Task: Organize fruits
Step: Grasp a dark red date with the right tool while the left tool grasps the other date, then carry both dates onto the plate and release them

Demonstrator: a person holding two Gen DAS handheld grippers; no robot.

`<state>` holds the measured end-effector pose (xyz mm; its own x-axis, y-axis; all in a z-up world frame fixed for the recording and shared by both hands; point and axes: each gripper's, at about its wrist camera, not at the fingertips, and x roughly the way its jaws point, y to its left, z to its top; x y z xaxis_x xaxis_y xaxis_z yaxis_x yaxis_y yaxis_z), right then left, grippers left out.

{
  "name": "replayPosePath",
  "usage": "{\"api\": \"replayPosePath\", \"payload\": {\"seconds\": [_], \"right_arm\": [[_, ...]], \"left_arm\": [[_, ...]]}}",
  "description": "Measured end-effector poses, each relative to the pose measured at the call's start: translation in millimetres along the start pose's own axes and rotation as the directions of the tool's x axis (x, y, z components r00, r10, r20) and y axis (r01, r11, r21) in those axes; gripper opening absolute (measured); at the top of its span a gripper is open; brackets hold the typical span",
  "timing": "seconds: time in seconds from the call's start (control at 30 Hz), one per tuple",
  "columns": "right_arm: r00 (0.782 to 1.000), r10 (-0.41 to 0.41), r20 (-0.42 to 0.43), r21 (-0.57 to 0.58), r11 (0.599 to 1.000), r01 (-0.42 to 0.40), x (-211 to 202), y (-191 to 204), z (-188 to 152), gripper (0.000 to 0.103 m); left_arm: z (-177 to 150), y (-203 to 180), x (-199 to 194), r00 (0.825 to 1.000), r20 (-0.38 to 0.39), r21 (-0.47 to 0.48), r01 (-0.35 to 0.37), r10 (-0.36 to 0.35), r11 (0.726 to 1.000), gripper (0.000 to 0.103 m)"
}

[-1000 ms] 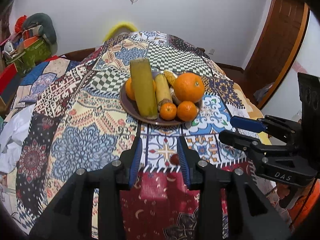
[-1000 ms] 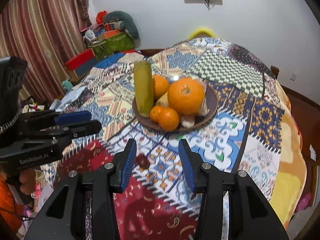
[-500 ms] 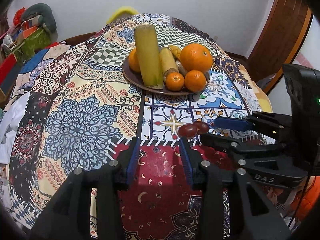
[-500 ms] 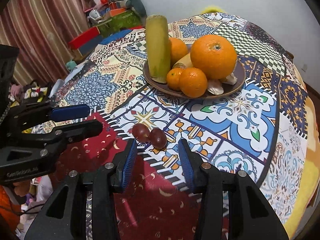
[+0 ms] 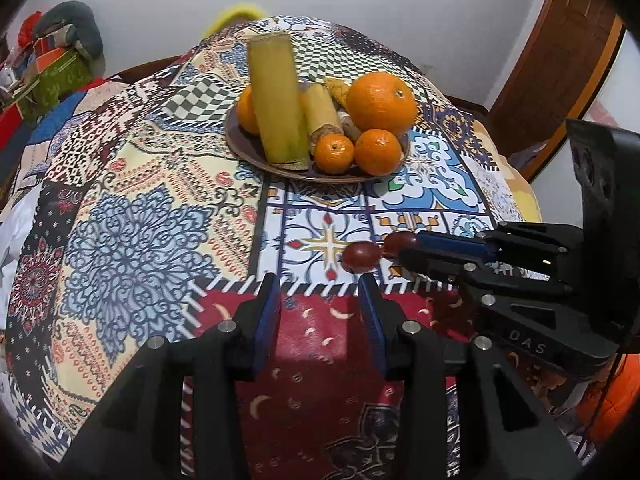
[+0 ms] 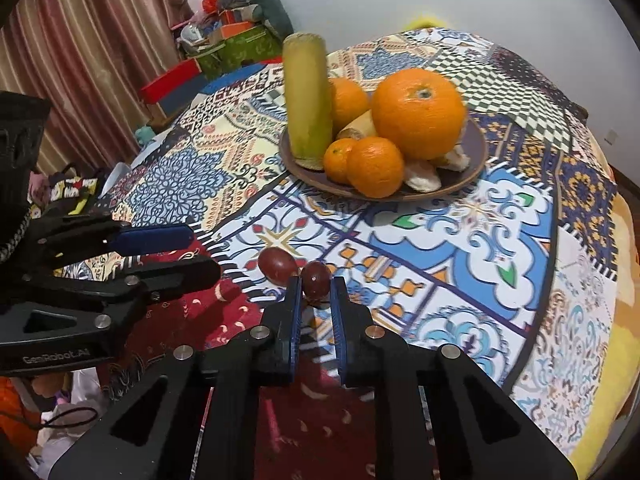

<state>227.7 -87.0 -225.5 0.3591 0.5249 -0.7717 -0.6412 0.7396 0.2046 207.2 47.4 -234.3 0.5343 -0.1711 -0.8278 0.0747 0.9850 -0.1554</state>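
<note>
Two dark red fruits lie side by side on the patterned cloth. My right gripper has closed around the right red fruit; the left red fruit lies just beside it. In the left wrist view both fruits show, the left one and the right one, with the right gripper at the right one. My left gripper is open and empty, just short of them. A brown plate behind holds oranges, small oranges and green-yellow stalk pieces.
The round table carries a patchwork cloth with a red patch near me. Boxes and clutter stand at the far left by a curtain. A wooden door is at the right.
Both grippers moved forward toward the red fruits. The right gripper's jaws narrowed from wide open onto the right red fruit. The left gripper stayed open.
</note>
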Motion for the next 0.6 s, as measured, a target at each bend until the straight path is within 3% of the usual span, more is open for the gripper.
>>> {"api": "replayPosePath", "payload": {"seconds": [0.43,0.6], "right_arm": [[0.995,-0.091,0.028,0.051,0.995,0.09,-25,-37,-10,0.013],[0.997,-0.077,0.001,0.073,0.994,0.077,-19,-46,-13,0.015]], "left_arm": [[20,-25,27,0.999,-0.027,0.042,0.026,-0.025,0.999,0.04],[30,-26,37,0.999,-0.03,0.03,0.036,-0.035,0.999,0.04]]}}
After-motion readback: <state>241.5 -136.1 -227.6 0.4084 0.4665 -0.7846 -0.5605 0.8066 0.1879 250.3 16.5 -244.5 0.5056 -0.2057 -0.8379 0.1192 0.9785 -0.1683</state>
